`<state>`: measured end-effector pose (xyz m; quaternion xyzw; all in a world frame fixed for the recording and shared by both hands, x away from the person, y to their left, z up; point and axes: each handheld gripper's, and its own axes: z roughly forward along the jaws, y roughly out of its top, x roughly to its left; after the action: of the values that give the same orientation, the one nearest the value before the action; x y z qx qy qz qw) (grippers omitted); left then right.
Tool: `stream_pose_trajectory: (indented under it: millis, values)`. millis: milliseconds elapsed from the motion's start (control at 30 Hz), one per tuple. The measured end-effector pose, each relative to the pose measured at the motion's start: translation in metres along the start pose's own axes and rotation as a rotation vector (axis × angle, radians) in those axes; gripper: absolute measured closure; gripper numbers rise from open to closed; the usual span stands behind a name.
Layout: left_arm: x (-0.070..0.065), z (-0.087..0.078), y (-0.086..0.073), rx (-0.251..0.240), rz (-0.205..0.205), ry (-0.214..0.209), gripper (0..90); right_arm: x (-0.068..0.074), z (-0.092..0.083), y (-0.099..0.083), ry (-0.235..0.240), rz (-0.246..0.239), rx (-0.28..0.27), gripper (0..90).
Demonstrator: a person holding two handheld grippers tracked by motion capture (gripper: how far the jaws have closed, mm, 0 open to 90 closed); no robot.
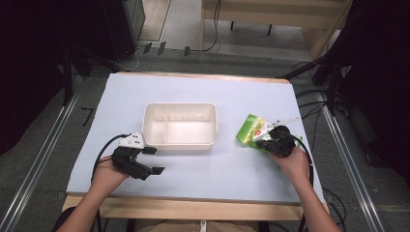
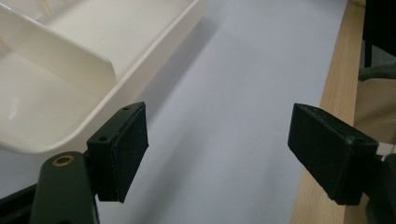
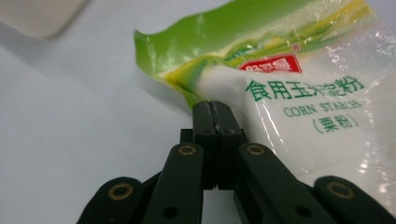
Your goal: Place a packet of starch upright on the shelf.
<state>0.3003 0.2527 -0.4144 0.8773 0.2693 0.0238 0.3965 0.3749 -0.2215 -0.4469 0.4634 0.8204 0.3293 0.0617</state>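
Here the right gripper (image 3: pixel 212 109) has its fingers (image 3: pixel 204 122) pressed fully together on the lower edge of a corn starch bag (image 3: pixel 299 93), pinching the green-and-clear film just where the green printed band meets the white powder. In the high view that bag (image 1: pixel 251 129) sits at the tips of the right gripper (image 1: pixel 265 140), fanning up and away from them over the pale blue worktop (image 1: pixel 217 169), with the person's right hand (image 1: pixel 292 162) behind the tool.

The left gripper (image 2: pixel 217 149) holds nothing: its two black fingers (image 2: pixel 123 144) stand wide apart over bare worktop (image 2: pixel 224 93). A cream divided tray (image 2: pixel 70 74) lies just beyond and beside one of those fingers, its rounded rim close to the pad without touching it. From above, the tray (image 1: pixel 180 143) rests between the two tools, nearer the left gripper (image 1: pixel 153 160), well apart from the bag. The worktop's wooden edge (image 2: pixel 334 93) runs past the other left finger.
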Motion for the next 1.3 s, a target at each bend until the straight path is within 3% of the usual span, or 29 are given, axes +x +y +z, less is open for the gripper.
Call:
stream_pose_trajectory:
  millis: [67, 167, 267, 333, 400, 467, 633, 733, 833, 933, 1033, 1100, 1300]
  values:
    - [0.001, 0.0, -0.001, 0.0, -0.005, 0.003, 20.9, -0.011, -0.017, 0.0, -0.004, 0.018, -0.065, 90.0]
    - [0.001, 0.0, 0.0, 0.001, -0.004, 0.005, 20.9, -0.02, -0.026, 0.0, -0.004, 0.04, -0.111, 90.0]
    - [0.0, 0.0, -0.001, -0.001, -0.004, 0.007, 20.8, -0.039, -0.04, -0.001, -0.048, 0.075, -0.168, 90.0]
    - [0.0, 0.0, -0.001, 0.002, -0.003, 0.007, 20.9, -0.044, -0.042, -0.002, -0.069, 0.086, -0.167, 90.0]
    - [0.0, -0.001, -0.001, -0.003, -0.002, 0.007, 20.9, -0.056, -0.044, -0.005, -0.105, 0.098, -0.166, 90.0]
    - [-0.001, -0.001, -0.002, 0.001, -0.004, 0.008, 20.9, -0.074, -0.043, -0.01, -0.131, 0.141, -0.156, 90.0]
    - [-0.001, -0.002, -0.003, 0.004, -0.007, 0.013, 20.9, -0.093, -0.041, -0.012, -0.156, 0.185, -0.154, 90.0]
    - [-0.002, -0.003, -0.004, 0.005, -0.009, 0.017, 20.9, -0.108, -0.034, -0.014, -0.18, 0.225, -0.108, 90.0]
    - [-0.002, -0.004, -0.005, 0.005, -0.007, 0.018, 20.8, -0.114, -0.028, -0.017, -0.18, 0.229, -0.077, 89.9]
    - [-0.002, -0.005, -0.006, 0.003, -0.009, 0.019, 20.8, -0.121, -0.025, -0.02, -0.139, 0.244, -0.061, 90.0]
    - [-0.002, -0.005, -0.005, 0.003, -0.008, 0.018, 20.9, -0.119, -0.023, -0.021, -0.123, 0.24, -0.043, 90.0]
    - [-0.002, -0.005, -0.005, 0.005, -0.005, 0.021, 20.8, -0.115, -0.018, -0.02, -0.115, 0.21, 0.005, 90.0]
    - [-0.002, -0.006, -0.004, -0.012, -0.006, 0.018, 20.8, -0.108, -0.021, -0.021, -0.109, 0.211, 0.006, 90.0]
